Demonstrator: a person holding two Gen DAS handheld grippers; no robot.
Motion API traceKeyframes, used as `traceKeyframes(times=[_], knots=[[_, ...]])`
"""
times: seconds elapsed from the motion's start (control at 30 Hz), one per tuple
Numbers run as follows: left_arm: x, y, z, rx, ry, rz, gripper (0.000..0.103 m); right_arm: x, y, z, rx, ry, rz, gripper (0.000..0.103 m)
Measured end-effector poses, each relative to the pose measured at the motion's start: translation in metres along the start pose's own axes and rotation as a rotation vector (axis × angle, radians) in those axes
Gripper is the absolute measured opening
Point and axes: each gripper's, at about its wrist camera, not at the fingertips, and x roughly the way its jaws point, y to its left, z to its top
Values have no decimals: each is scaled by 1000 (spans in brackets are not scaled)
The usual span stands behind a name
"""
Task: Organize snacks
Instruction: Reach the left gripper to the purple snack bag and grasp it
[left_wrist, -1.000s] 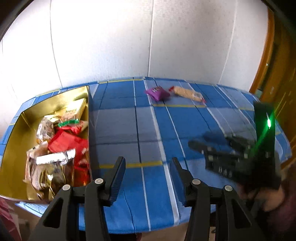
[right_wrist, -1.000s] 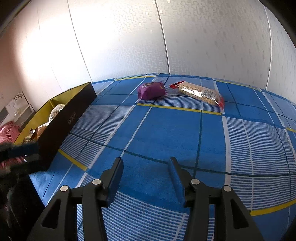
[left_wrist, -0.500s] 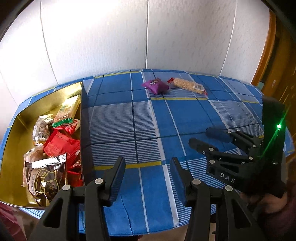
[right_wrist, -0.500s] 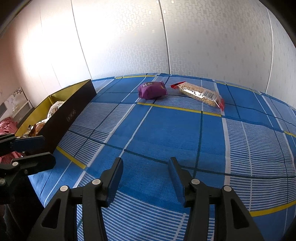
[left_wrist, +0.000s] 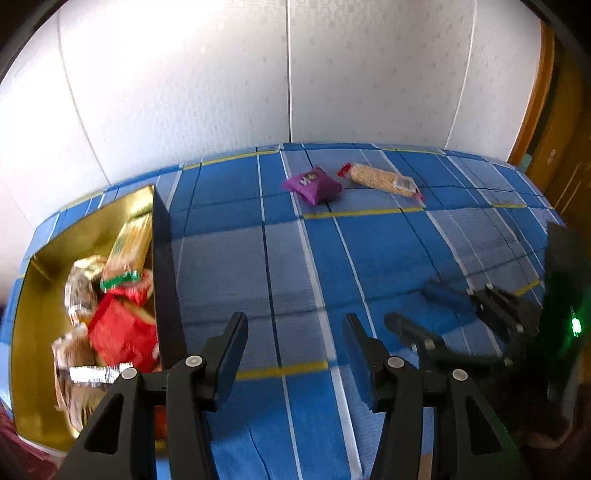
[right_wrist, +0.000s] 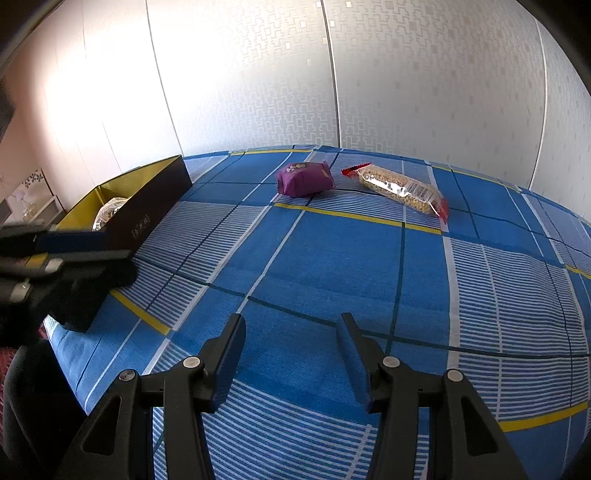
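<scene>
left gripper (left_wrist: 295, 354), jaws opening with nothing between them, and right gripper (right_wrist: 291, 354), jaws apart and empty, both above the blue checked tablecloth (right_wrist: 332, 266). purple snack pack (right_wrist: 303, 178) and clear peanut bar (right_wrist: 399, 188) lie side by side at the far edge, well apart from the gold-lined box (left_wrist: 74, 229) of snacks at left.

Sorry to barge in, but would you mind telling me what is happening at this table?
A person is tidying snacks into a gold-lined box using a handheld gripper in each hand. Most packets already lie in the box. Two remain on the blue checked tablecloth near the far edge: a purple packet and, beside it, a clear packet with red ends. The left gripper is empty and opening, next to the box. The right gripper hovers open and empty over the cloth.
</scene>
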Motion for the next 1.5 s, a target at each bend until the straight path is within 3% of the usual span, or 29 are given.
traceKeyframes(times=[0.43, 0.77, 0.97, 1.13, 1.27, 1.3, 1.33, 1.4, 1.5], knots=[[44, -3, 53, 24, 62, -27, 53, 0, 0, 1, -2, 4, 18, 56], [83, -18, 95, 190, 53, -6, 54, 0, 0, 1, -7, 8, 22, 57], [107, -25, 116, 294, 39, 8, 63, 0, -2, 1, -1, 9, 35, 58], [131, -33, 127, 384, 77, 10, 69, 0, -5, 1, 9, 10, 50, 59], [146, -33, 135, 368, 101, -12, 69, 0, -7, 2, 14, 10, 66, 62], [150, -33, 136, 358, 109, -18, 68, 0, -7, 2, 14, 10, 68, 62], [153, -32, 136, 347, 121, -21, 55, 0, -8, 2, 17, 10, 72, 62], [155, -32, 135, 320, 124, -42, 41, 0, -9, 2, 23, 9, 78, 62], [147, -32, 127, 275, 105, -60, 40, 0, -9, 2, 26, 9, 82, 62]])
